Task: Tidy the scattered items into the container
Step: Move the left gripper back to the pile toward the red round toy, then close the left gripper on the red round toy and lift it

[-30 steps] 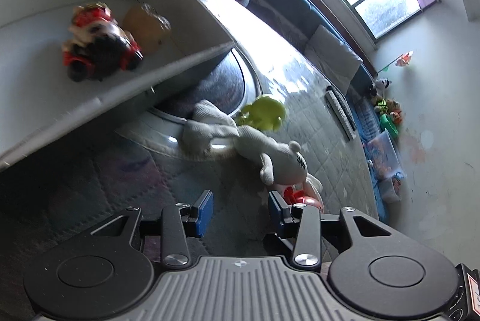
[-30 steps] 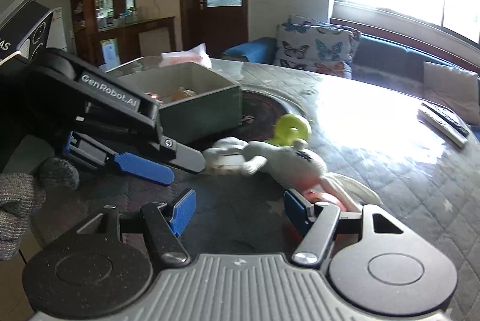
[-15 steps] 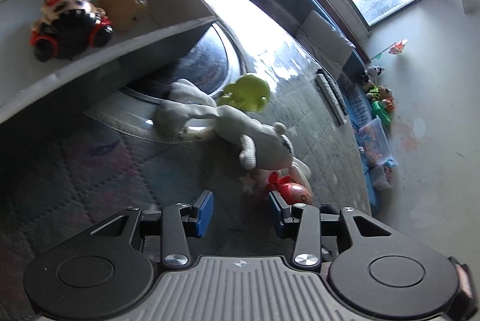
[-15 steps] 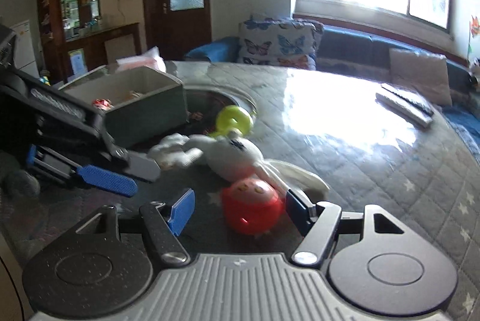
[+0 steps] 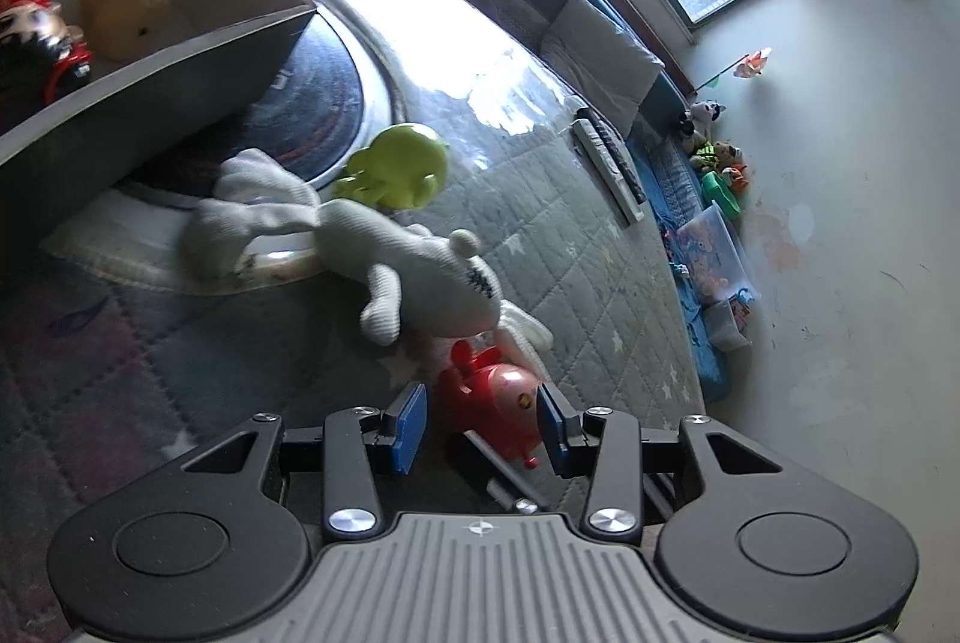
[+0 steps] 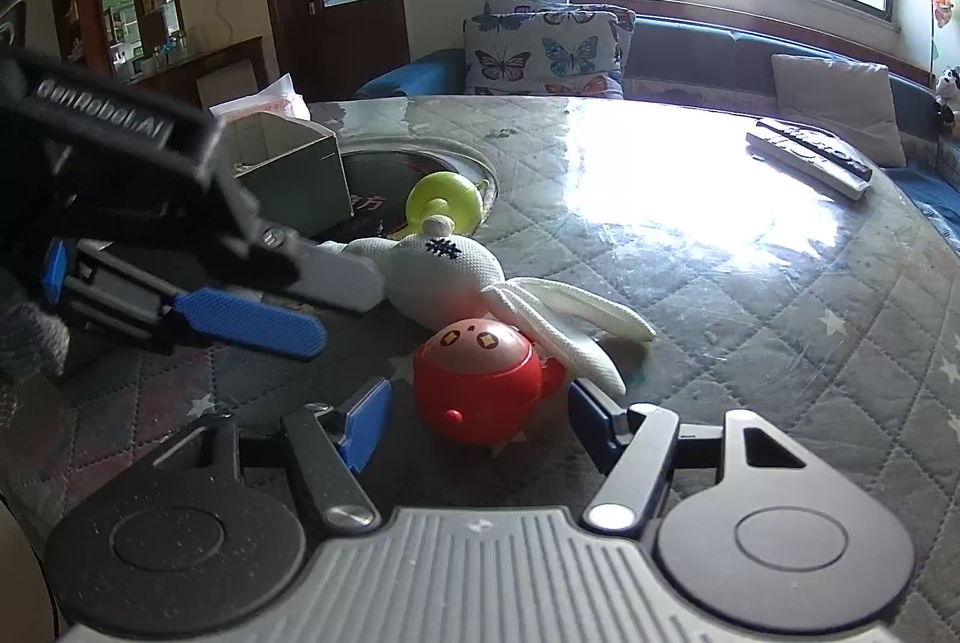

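Observation:
A red round toy (image 6: 480, 379) lies on the quilted table between the open fingers of my right gripper (image 6: 477, 418); the pads stand apart from it. In the left wrist view the red toy (image 5: 498, 403) lies between the open fingers of my left gripper (image 5: 480, 427), which hovers above it. A white plush rabbit (image 5: 384, 253) lies beside the red toy, and a green round toy (image 5: 402, 166) lies behind it. The grey box (image 5: 180, 60) at upper left holds a red-and-black figure (image 5: 36, 36) and an orange toy (image 5: 123, 6). The left gripper (image 6: 240, 319) shows in the right wrist view.
A remote control (image 6: 810, 156) lies at the table's far right. A dark round inset (image 5: 324, 102) sits under the box. A pink packet (image 6: 264, 102) lies behind the box (image 6: 288, 175). A sofa with cushions (image 6: 540, 48) and toys (image 5: 714, 163) lies beyond the table.
Both grippers have moved toward the red toy, which now sits between the right gripper's fingers. The box has slid toward the left edge of the left wrist view.

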The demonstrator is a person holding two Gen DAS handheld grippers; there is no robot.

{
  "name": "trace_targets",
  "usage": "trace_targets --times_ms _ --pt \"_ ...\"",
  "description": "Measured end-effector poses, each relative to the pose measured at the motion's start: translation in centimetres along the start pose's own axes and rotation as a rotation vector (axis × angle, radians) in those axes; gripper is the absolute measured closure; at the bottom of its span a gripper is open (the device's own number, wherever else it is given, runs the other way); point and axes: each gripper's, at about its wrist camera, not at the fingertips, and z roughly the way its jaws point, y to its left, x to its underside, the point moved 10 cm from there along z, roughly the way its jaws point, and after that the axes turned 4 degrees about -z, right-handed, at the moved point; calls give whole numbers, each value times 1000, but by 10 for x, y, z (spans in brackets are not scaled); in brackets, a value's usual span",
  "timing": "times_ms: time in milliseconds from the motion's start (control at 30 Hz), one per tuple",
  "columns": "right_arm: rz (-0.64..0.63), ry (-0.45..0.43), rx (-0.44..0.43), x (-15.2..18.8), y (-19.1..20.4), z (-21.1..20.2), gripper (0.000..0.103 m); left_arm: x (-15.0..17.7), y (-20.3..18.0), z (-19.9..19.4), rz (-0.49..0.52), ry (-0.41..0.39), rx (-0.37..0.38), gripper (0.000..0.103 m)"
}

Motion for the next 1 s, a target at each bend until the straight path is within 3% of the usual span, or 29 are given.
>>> trace_targets --times_ms 167,567,1000 --pt "20 1 -8 0 -1 3 42 -4 -12 10 23 4 15 60" --pt "35 11 -31 0 2 10 54 -2 -4 33 47 48 -34 60" --pt "-25 6 -75 -7 34 1 54 4 21 -1 -20 33 21 60"
